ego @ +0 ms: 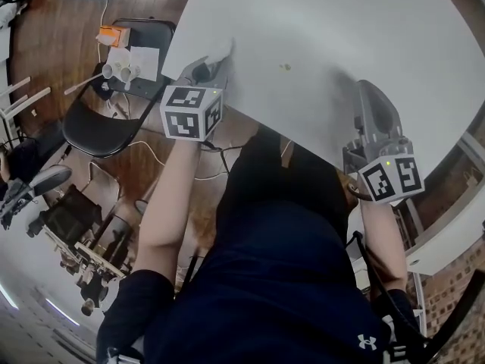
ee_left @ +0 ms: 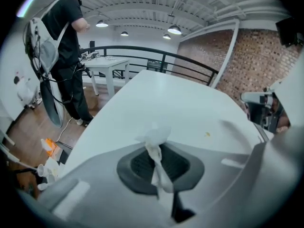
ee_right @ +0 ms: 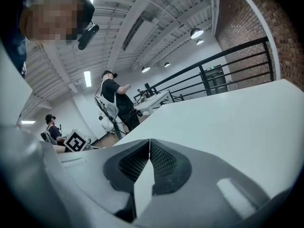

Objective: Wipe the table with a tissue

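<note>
Two grippers sit at the near edge of the white tabletop (ego: 326, 21), well apart from each other. At the near-left edge, the left gripper (ego: 216, 61) has its jaws clamped on a white tissue (ee_left: 155, 136). A twisted strip of the tissue runs down between the dark pads (ee_left: 180, 164), and a crumpled tuft sticks out past the tips over the tabletop. From the head view the tuft (ego: 221, 49) lies right at the tabletop's edge; whether it presses on the surface cannot be told.

At the near-right edge, the right gripper (ego: 369, 93) points across the tabletop. Its jaws are pressed together with nothing between them. A small yellowish speck (ego: 285, 67) lies on the tabletop between the two grippers. A black folding chair (ego: 102, 127) stands on the floor off the tabletop's left side.
</note>
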Demonstrator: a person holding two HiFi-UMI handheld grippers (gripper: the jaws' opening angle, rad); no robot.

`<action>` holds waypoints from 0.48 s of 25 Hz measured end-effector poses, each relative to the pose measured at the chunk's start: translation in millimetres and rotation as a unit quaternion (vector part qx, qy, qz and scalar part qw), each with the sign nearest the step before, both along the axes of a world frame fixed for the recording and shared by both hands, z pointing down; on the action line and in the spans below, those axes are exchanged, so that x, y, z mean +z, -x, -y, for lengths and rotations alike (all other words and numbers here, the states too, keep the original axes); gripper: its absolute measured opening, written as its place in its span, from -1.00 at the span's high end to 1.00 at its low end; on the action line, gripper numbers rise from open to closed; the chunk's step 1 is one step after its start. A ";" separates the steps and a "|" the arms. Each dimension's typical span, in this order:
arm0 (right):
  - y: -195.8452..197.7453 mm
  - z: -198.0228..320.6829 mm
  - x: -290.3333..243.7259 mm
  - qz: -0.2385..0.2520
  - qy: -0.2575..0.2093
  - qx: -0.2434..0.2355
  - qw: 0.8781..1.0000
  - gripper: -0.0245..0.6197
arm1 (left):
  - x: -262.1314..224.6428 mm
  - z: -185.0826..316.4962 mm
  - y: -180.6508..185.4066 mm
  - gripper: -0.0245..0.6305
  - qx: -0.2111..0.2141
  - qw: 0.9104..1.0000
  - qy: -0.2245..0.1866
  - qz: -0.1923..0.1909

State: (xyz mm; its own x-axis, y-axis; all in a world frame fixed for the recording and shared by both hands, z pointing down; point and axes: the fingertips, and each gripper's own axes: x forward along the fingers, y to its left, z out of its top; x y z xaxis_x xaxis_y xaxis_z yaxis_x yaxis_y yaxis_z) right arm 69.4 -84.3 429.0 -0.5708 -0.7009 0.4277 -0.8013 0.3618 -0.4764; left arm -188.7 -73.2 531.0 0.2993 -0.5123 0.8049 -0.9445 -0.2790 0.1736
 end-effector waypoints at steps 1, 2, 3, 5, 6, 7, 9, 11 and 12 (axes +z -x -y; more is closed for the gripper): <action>-0.3 -1.0 0.5 0.002 0.001 0.001 1.000 0.89 | 2.8 -0.3 1.9 0.90 -0.003 1.000 0.000 0.003; -1.1 -2.4 0.9 0.003 0.003 0.001 1.000 0.89 | 4.3 -0.7 2.5 0.90 -0.005 1.000 -0.001 0.004; -2.2 -4.0 1.3 0.005 0.004 0.002 1.000 0.89 | 4.9 -1.1 2.4 0.90 -0.007 1.000 -0.002 0.004; -4.7 -6.7 1.6 0.007 0.007 0.004 1.000 0.89 | 3.9 -1.5 0.5 0.90 -0.010 1.000 -0.003 0.001; -5.6 -7.5 1.7 0.008 0.008 0.004 1.000 0.89 | 2.3 -1.3 -1.6 0.90 -0.013 1.000 -0.001 -0.004; -6.1 -8.0 1.7 0.009 0.009 0.005 1.000 0.89 | 0.2 -0.8 -4.2 0.90 -0.015 1.000 0.001 -0.009; -6.4 -8.4 1.3 0.012 0.011 0.006 1.000 0.89 | -2.0 0.1 -7.2 0.90 -0.019 1.000 0.004 -0.018; -6.3 -8.9 0.8 0.014 0.011 0.005 1.000 0.89 | -2.1 0.1 -10.8 0.90 -0.020 0.999 0.004 -0.027; -6.5 -9.1 0.7 0.014 0.011 0.005 1.000 0.89 | -2.0 -0.3 -14.0 0.90 -0.019 0.999 0.004 -0.031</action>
State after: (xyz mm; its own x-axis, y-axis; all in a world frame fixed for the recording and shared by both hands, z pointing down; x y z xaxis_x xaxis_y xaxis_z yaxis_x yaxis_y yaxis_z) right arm 75.9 -75.1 429.7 -0.5759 -0.6973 0.4268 -0.7909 0.3430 -0.5068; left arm -174.8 -72.9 529.0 0.3293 -0.5176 0.7897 -0.9416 -0.2420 0.2341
